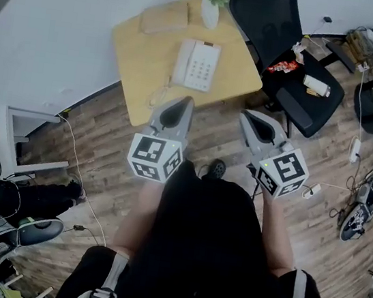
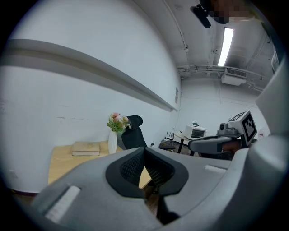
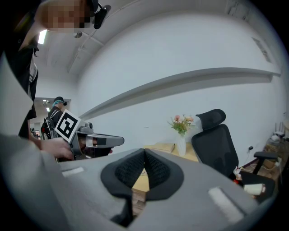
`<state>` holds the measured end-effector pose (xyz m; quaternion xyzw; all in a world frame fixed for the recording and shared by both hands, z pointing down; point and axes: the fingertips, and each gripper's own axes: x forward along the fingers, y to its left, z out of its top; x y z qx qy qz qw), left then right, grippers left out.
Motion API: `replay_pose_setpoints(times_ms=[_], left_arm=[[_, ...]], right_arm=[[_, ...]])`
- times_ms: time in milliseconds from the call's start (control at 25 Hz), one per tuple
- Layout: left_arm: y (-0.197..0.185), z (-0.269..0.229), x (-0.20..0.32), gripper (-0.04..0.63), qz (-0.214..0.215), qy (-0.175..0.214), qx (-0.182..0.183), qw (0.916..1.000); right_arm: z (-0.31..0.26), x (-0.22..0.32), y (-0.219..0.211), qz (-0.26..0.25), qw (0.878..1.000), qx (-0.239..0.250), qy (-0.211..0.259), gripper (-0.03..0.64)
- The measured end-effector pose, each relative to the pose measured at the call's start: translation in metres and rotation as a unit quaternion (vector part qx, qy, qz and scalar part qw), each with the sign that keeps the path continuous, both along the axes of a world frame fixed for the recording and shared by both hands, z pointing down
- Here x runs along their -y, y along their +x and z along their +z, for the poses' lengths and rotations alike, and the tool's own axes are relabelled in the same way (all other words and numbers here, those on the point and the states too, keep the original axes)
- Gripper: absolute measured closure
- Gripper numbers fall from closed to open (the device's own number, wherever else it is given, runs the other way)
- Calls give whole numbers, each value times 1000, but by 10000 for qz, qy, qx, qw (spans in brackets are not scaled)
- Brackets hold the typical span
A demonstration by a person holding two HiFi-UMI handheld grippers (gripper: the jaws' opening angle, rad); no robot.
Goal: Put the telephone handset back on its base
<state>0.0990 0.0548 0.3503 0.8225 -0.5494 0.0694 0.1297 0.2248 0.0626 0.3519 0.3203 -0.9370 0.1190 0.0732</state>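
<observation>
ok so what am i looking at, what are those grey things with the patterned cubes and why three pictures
No robot: a person holds a two-jaw gripper in each hand, each with a marker cube. One picture comes from a camera on the person's head, looking down; the other two from cameras riding on the grippers. The left gripper and right gripper are both shut and hold nothing. Ahead stands a wooden table with a telephone, a book and a vase of flowers, with a black chair beside it.

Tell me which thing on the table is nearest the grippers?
The white push-button telephone; the tan book and white flower vase sit farther back.
</observation>
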Motion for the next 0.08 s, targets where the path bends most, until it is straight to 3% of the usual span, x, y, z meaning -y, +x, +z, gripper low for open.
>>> replay_pose_setpoints(times_ms=[80], left_arm=[[2,1,1,584,21,0,-5,10000]], right_arm=[[0,0,1,0,10000,-15,11,614]])
